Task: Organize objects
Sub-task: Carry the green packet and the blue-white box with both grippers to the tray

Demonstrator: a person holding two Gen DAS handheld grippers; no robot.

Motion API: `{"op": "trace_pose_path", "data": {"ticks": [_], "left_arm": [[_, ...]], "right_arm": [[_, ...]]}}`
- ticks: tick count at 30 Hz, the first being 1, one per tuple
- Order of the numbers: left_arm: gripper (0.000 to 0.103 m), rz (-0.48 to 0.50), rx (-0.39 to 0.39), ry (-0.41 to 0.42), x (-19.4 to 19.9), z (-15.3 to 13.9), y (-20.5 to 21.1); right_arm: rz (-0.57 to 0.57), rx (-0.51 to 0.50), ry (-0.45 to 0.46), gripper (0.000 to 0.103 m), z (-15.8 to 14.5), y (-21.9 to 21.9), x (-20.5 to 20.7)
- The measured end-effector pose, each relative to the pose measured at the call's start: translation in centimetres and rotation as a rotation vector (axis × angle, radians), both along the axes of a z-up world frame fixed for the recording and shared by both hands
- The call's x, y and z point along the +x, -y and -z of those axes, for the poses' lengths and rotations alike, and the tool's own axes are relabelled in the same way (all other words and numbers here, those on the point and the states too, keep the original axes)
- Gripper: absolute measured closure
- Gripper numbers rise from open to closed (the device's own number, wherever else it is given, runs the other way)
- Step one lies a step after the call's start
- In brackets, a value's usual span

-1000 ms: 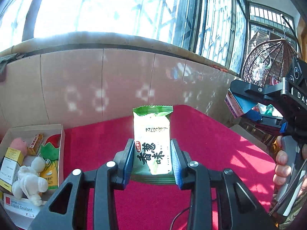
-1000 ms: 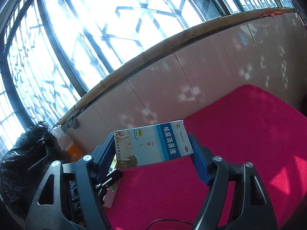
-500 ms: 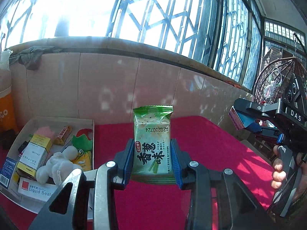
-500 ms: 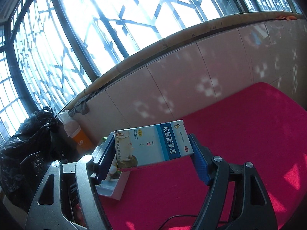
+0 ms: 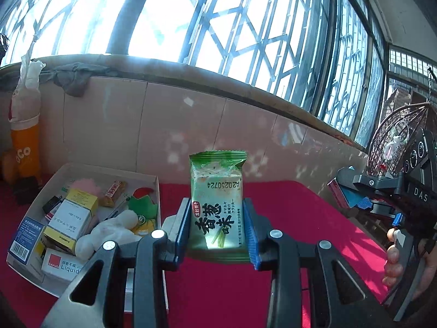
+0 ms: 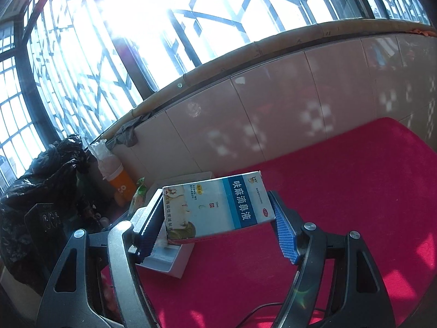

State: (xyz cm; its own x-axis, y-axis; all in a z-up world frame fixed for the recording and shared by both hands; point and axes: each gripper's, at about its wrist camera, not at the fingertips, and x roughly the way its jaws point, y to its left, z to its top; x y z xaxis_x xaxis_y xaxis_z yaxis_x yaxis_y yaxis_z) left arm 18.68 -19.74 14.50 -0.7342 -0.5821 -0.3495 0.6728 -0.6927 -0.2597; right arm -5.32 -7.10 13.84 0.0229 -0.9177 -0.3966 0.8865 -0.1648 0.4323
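Note:
My left gripper [image 5: 217, 231] is shut on a green cracker packet [image 5: 217, 202], held upright above the red tablecloth [image 5: 300, 218]. To its left lies a shallow white box [image 5: 142, 176] with small cartons, a white plush toy [image 5: 109, 232] and other bits inside. My right gripper [image 6: 218, 225] is shut on a blue and white medicine carton [image 6: 215, 209], gripped end to end and held above the cloth. In the right wrist view the white box [image 6: 174, 262] shows just below the carton's left end. The right gripper [image 5: 355, 194], in a hand, shows at the right edge of the left wrist view.
A tiled wall [image 5: 191, 125] under barred windows closes the far side of the table. An orange bottle [image 5: 24, 150] stands left of the box. A black plastic bag [image 6: 35, 191] sits at far left in the right wrist view. A wicker cage [image 5: 393, 142] hangs at the right.
Both views have swung left: the white box has come further into the left wrist view and has appeared under the carton in the right wrist view. Both grips are unchanged.

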Motion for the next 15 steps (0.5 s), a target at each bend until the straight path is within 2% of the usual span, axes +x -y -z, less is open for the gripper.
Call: {"op": "trace_pose_path", "data": {"ticks": [15], "left_arm": [[0.067, -0.066, 0.011, -0.014, 2.5, 0.0, 1.5]], "right_arm": [[-0.070, 0.024, -0.024, 0.030, -0.3, 2.4, 2.6]]}}
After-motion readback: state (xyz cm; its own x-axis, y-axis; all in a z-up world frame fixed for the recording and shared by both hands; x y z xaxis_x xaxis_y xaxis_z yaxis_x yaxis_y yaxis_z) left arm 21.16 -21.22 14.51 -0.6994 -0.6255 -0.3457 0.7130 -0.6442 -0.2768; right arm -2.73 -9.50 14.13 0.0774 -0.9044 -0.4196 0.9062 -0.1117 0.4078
